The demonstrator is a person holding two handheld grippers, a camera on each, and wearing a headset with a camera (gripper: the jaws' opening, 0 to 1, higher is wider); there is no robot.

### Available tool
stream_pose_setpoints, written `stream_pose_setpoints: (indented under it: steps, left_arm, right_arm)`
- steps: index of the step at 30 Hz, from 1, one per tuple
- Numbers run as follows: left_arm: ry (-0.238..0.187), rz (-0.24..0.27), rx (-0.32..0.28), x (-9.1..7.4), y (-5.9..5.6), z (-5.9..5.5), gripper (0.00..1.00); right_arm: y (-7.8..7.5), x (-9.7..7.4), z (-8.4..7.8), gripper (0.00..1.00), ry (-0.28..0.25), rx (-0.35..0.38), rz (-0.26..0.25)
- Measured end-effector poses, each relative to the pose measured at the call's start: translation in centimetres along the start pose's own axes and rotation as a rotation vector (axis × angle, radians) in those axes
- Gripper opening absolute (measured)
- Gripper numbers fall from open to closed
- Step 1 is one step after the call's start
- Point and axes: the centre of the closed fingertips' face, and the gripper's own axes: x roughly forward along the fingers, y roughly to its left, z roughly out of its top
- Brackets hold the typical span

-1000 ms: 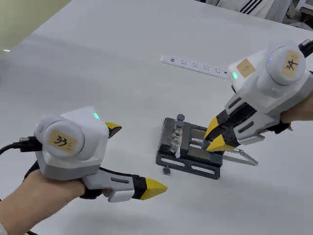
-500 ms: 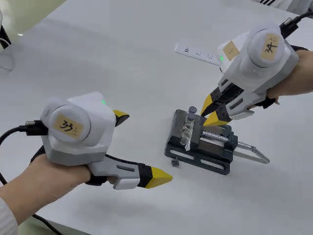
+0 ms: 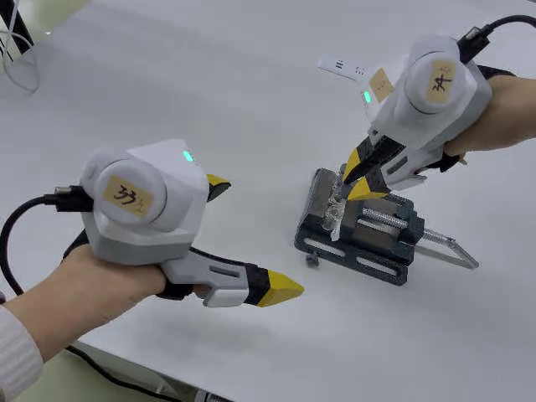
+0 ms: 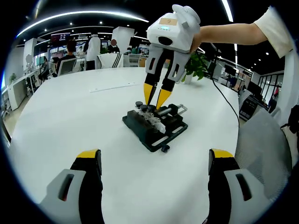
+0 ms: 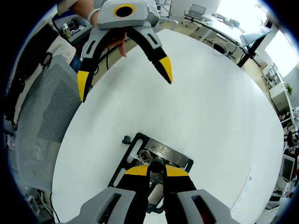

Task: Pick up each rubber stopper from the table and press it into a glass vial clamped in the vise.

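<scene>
Jaws of my right gripper point(image 3: 358, 178) are drawn in on a dark rubber stopper point(image 5: 156, 165), pinching it from both sides as far as I can judge. It hangs at the far end of the vise point(image 3: 368, 244), right at the end of the row of glass vials clamped there. In my right gripper view an open vial point(image 5: 145, 154) shows its round mouth just past the stopper, touching or nearly so, on the side toward my other hand. That is the relation the coming move turns on: the vials stand upright in a line along the vise's clamping faces, and the open mouth lies a short way forward of my tips and below them. I judge the stopper must shift along the row, then go straight down the vial's axis; a tilt could jam it on the rim.

My left gripper point(image 3: 254, 234) is held wide apart, gripping nothing, well apart from the vise on the near side of the bench point(image 3: 209, 92), so the right hand is the nearer one. A loose stopper point(image 3: 312, 260) lies on the bench just beside the vise's near corner, waiting its turn
</scene>
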Motion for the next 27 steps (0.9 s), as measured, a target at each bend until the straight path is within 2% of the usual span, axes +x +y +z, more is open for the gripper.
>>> stream_pose_setpoints:
  steps: [6, 16, 18, 19, 21, 23, 27]
  left_arm:
    - [-0.003, 0.001, -0.009, 0.18, -0.47, -0.08, 0.94]
    - [-0.006, 0.0, -0.025, 0.21, -0.29, -0.63, 0.93]
    - [-0.007, 0.0, -0.028, 0.18, -0.32, -0.6, 0.93]
    - [-0.006, 0.0, -0.029, 0.19, -0.36, -0.61, 0.93]
    - [-0.009, 0.0, -0.031, 0.2, -0.4, -0.62, 0.93]
    - [-0.009, 0.001, -0.033, 0.18, -0.46, -0.62, 0.93]
    - [-0.01, 0.003, -0.037, 0.16, -0.43, -0.7, 0.93]
  right_arm:
    - [0.15, 0.42, -0.27, 0.05, 0.019, -0.041, 0.001]
    - [0.05, 0.61, -0.65, 0.05, 0.057, -0.079, 0.003]
    - [0.16, 0.5, -0.15, 0.05, 0.026, -0.053, 0.014]
    - [0.2, 0.44, -0.18, 0.05, 0.029, -0.055, 0.018]
    - [0.06, 0.49, -0.69, 0.05, 0.068, -0.099, 0.0]
    - [0.24, 0.56, -0.38, 0.05, 0.05, -0.075, 0.013]
    - [0.12, 0.6, -0.5, 0.05, 0.058, -0.085, 0.015]
